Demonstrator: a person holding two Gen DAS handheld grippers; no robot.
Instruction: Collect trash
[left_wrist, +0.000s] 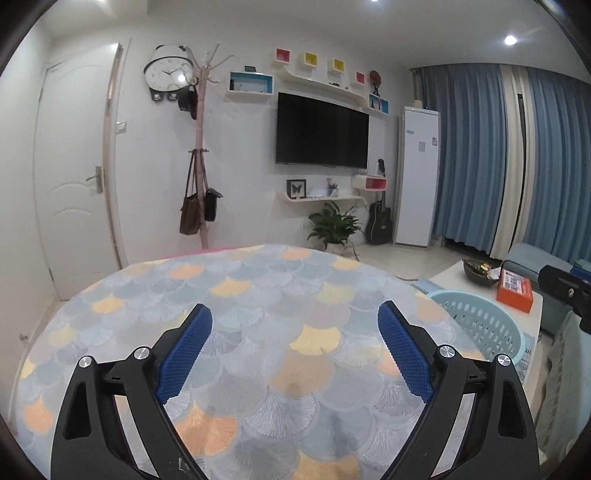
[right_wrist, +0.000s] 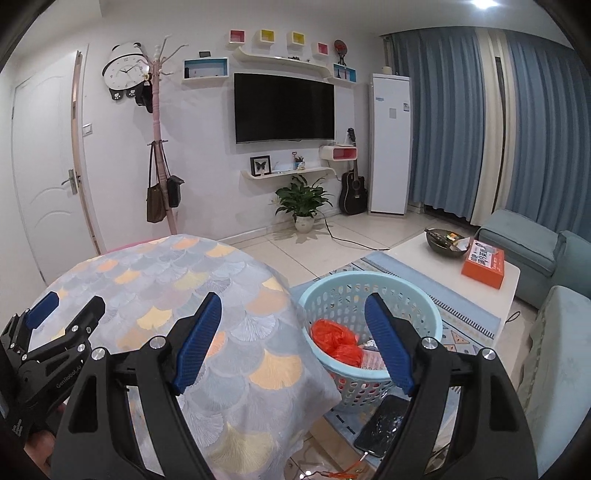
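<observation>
Both the left gripper (left_wrist: 293, 345) and the right gripper (right_wrist: 293, 341) hang with jaws released and empty. Beside the basket (right_wrist: 424, 314), a phone (right_wrist: 384, 424) could get grabbed as trash.

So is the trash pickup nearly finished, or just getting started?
Seemingly near the end. Done: an orange plastic bag and some paper already lie in the light blue basket. In hand: nothing; the left gripper and right gripper are both open. Left: no trash shows on the patterned tablecloth.
</observation>
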